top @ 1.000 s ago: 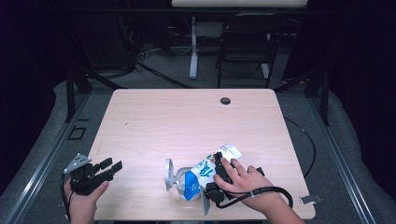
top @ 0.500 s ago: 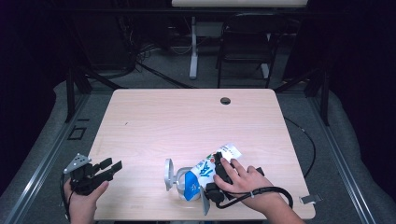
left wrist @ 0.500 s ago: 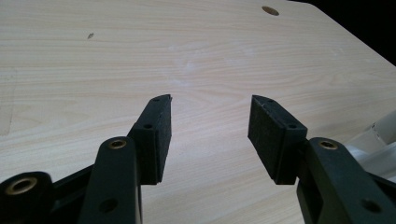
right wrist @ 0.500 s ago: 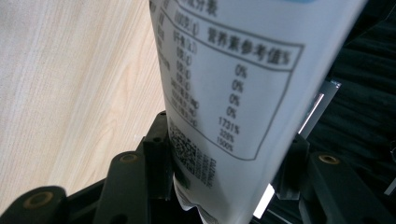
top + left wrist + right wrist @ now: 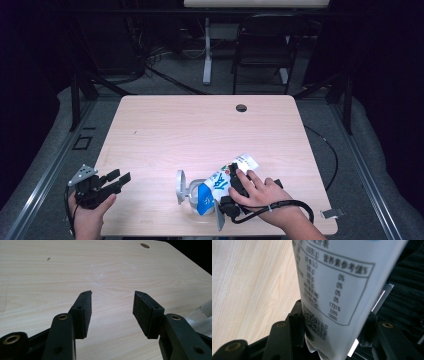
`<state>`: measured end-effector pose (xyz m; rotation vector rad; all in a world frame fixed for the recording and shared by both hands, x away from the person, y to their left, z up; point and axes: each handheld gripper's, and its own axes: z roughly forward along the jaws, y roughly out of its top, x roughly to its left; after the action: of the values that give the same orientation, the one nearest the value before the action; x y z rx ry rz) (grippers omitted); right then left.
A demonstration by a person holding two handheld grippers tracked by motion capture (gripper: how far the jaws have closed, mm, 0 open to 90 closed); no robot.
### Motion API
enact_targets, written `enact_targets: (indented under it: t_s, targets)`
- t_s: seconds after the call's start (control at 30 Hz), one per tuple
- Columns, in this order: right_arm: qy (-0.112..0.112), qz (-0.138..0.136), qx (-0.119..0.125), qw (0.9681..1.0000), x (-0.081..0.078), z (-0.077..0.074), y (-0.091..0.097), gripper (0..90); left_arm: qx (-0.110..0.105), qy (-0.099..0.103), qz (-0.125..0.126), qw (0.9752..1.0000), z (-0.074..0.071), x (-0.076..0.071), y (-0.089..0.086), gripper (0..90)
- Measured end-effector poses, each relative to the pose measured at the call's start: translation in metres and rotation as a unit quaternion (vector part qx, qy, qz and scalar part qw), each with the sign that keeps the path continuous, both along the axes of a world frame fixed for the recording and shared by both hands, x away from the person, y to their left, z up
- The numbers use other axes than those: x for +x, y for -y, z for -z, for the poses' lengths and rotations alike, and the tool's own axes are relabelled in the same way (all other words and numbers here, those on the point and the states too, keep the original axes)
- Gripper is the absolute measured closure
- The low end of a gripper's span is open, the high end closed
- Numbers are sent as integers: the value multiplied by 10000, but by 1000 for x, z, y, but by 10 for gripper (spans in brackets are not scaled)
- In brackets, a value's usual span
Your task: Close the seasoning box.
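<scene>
We keep the right gripper [image 5: 227,192] fingers clamped on the pouch [image 5: 225,180] over the cup [image 5: 190,192], tilting slowly; left gripper [image 5: 120,181] fingers wide open, empty, on the counter [image 5: 200,130].

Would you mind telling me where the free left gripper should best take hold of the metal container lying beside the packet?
Probably across the metal container's round body, coming from the left gripper's side: its left end is free, while the packet and right gripper crowd the right.
</scene>
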<state>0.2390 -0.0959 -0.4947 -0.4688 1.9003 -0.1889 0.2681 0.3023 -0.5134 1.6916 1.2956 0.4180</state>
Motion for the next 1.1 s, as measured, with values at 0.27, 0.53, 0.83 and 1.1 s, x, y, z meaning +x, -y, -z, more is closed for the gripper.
enact_targets:
  t_s: [0.27,0.53,0.83,1.1]
  targets:
    - [-39,-32,50,10000,0,1,0,513,-6,5,0,10000,0,0,0,499]
    - [-12,-51,7,10000,0,0,0,515,-6,4,-1,10000,0,0,0,499]
    - [-9,-48,3,10000,0,0,0,516,-1,3,1,10000,0,0,0,499]
    - [77,-27,-104,9999,-1,0,-1,519,-7,6,-3,10000,0,0,0,499]
